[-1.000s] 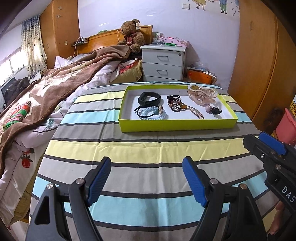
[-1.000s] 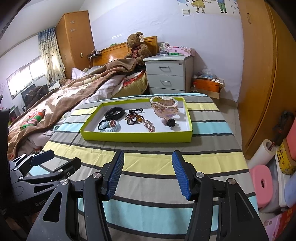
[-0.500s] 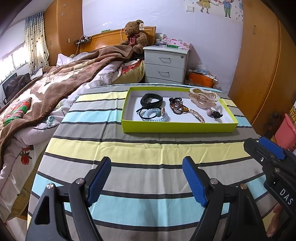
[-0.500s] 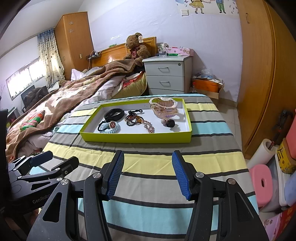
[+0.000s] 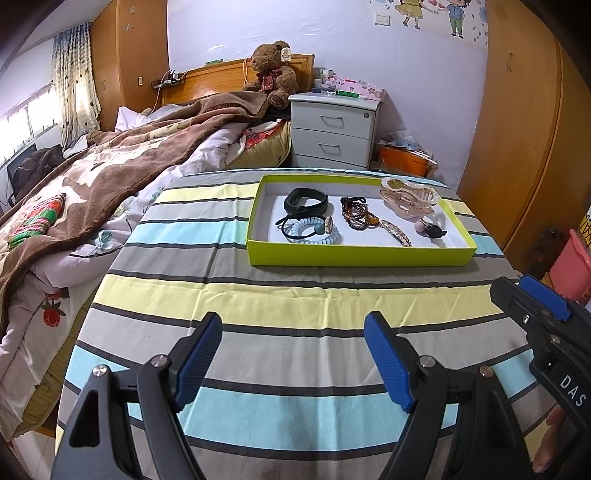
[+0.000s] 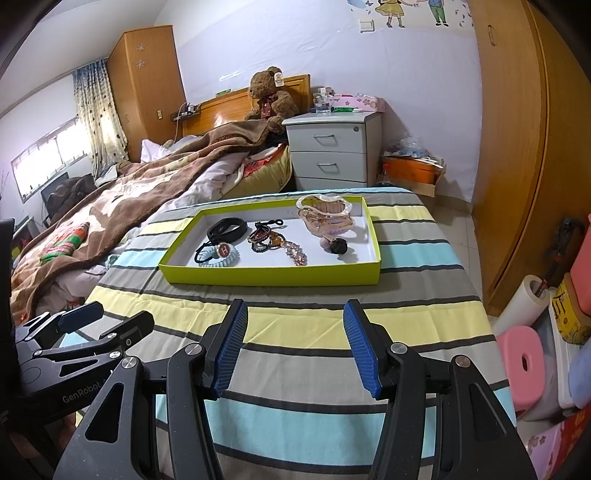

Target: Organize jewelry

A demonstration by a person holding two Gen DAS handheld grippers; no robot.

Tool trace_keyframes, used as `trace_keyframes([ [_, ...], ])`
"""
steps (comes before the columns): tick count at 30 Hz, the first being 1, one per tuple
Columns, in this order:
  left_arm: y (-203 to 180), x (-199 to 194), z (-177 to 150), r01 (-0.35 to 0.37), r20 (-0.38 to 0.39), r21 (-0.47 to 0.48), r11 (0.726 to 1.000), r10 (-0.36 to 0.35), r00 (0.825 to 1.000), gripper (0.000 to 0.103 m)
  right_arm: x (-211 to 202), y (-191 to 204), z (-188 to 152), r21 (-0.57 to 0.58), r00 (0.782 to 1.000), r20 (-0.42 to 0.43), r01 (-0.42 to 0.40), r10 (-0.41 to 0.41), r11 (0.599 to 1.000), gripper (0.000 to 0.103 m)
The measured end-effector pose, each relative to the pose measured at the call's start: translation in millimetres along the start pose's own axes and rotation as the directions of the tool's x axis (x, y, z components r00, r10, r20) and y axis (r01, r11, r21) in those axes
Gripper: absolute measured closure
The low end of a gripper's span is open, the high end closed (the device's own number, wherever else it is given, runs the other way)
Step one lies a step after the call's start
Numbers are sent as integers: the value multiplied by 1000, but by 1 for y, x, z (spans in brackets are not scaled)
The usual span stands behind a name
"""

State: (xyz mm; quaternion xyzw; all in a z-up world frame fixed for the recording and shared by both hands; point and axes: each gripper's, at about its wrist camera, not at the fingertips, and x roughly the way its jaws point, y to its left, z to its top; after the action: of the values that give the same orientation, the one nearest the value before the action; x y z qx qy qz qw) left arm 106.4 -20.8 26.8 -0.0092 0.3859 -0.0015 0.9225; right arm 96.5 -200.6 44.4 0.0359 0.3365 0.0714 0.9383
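Both grippers, left [image 5: 293,354] and right [image 6: 291,343]: spread wide, empty, low in frame. Backed slightly from tray [image 5: 354,255] since earlier. Jewelry [image 5: 356,216] all inside tray, frame centre. Fits sorted or unsorted.

We're in a home bedroom: an unmade bed [image 5: 110,166] under a brown blanket [image 6: 122,195], a teddy bear [image 5: 271,74] propped on the wooden headboard [image 6: 229,107], a grey nightstand [image 5: 332,133] alongside, tall wardrobes [image 6: 517,147], curtains [image 5: 74,85], cartoon wall stickers [image 5: 432,14].
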Motion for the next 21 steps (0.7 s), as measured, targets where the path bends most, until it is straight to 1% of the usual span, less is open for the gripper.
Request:
trace_keyframes([
  [21, 1, 0, 0, 0, 0, -1, 1000, 0, 1000, 22, 0, -1, 0, 1, 1000, 0, 1, -1, 1000, 48],
])
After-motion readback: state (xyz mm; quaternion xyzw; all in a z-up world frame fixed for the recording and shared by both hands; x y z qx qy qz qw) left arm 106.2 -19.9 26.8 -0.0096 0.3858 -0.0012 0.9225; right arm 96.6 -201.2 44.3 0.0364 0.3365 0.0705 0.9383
